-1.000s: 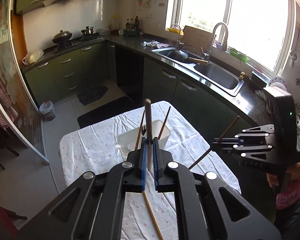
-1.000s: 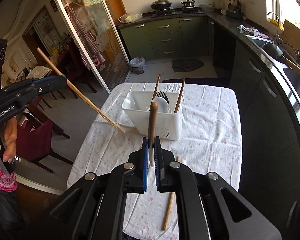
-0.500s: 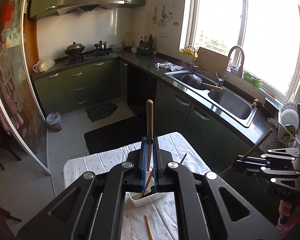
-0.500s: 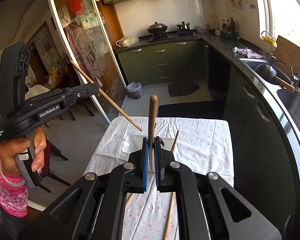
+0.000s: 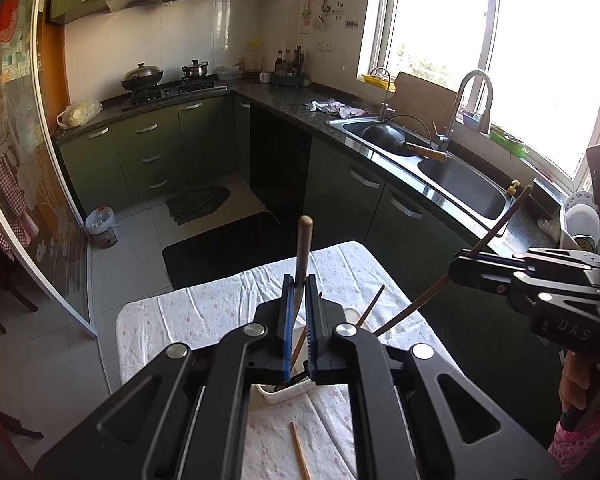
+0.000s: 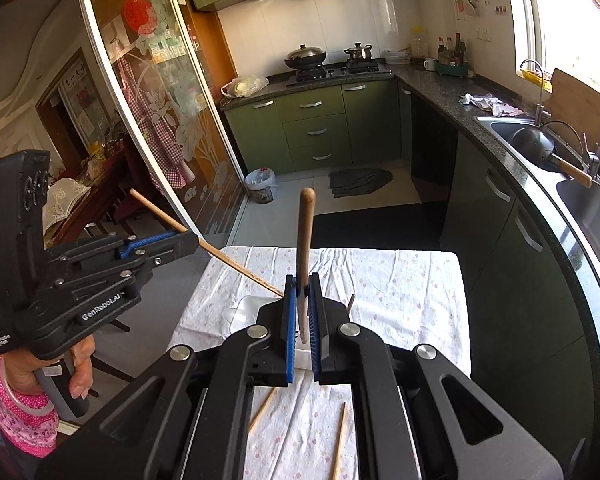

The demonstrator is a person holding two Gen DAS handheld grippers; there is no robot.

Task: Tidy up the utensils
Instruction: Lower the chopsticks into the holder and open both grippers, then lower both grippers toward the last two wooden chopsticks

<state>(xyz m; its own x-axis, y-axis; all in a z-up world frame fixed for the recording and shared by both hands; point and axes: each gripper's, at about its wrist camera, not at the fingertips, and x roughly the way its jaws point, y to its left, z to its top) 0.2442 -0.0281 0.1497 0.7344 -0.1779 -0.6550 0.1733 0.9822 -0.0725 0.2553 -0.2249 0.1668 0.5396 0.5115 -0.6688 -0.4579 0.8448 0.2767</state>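
Note:
My left gripper (image 5: 299, 280) is shut on a wooden chopstick (image 5: 303, 248) that stands up between its blue pads. It shows from the side in the right wrist view (image 6: 188, 240), its chopstick (image 6: 236, 266) slanting down toward the table. My right gripper (image 6: 303, 280) is shut on another wooden chopstick (image 6: 305, 232). It shows in the left wrist view (image 5: 460, 268), its chopstick (image 5: 496, 228) slanting. The white utensil holder (image 5: 288, 394) sits on the table below both grippers, mostly hidden; a chopstick (image 5: 370, 306) stands in it.
The table has a white flowered cloth (image 6: 400, 284). Loose chopsticks (image 6: 339, 440) lie on it near me, one also in the left wrist view (image 5: 300, 450). Green cabinets and a sink (image 5: 456, 180) run along the right. A glass sliding door (image 6: 156, 120) stands at the left.
Both grippers have risen and tilted up with their chopsticks, so the holder has dropped behind the fingers and more of the kitchen shows.

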